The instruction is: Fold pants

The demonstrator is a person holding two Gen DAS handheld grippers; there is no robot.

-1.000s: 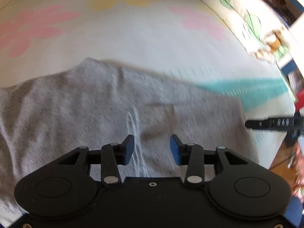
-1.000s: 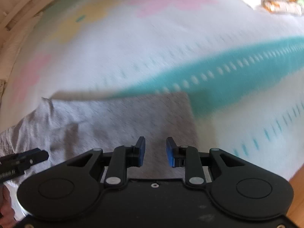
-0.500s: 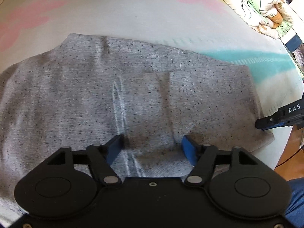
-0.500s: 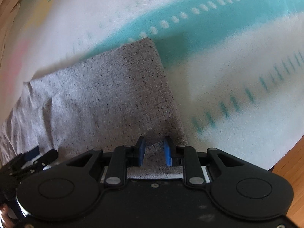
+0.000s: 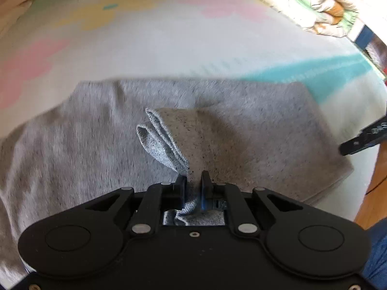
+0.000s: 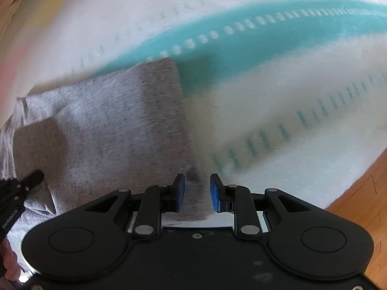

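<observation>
my left gripper [image 5: 194, 178] pinches a raised fold of the grey pants [image 5: 254, 125]. my right gripper [image 6: 197, 185] hangs spread over their corner. only the right view shows the wooden floor [image 6: 358, 193].

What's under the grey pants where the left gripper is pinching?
The left gripper pinches a raised fold of the grey pants; more grey fabric lies beneath. The mat shows only around them, covered underneath.

Motion blur smears the grey pants [image 5: 254, 125], whose left end runs past the frame edge.
</observation>
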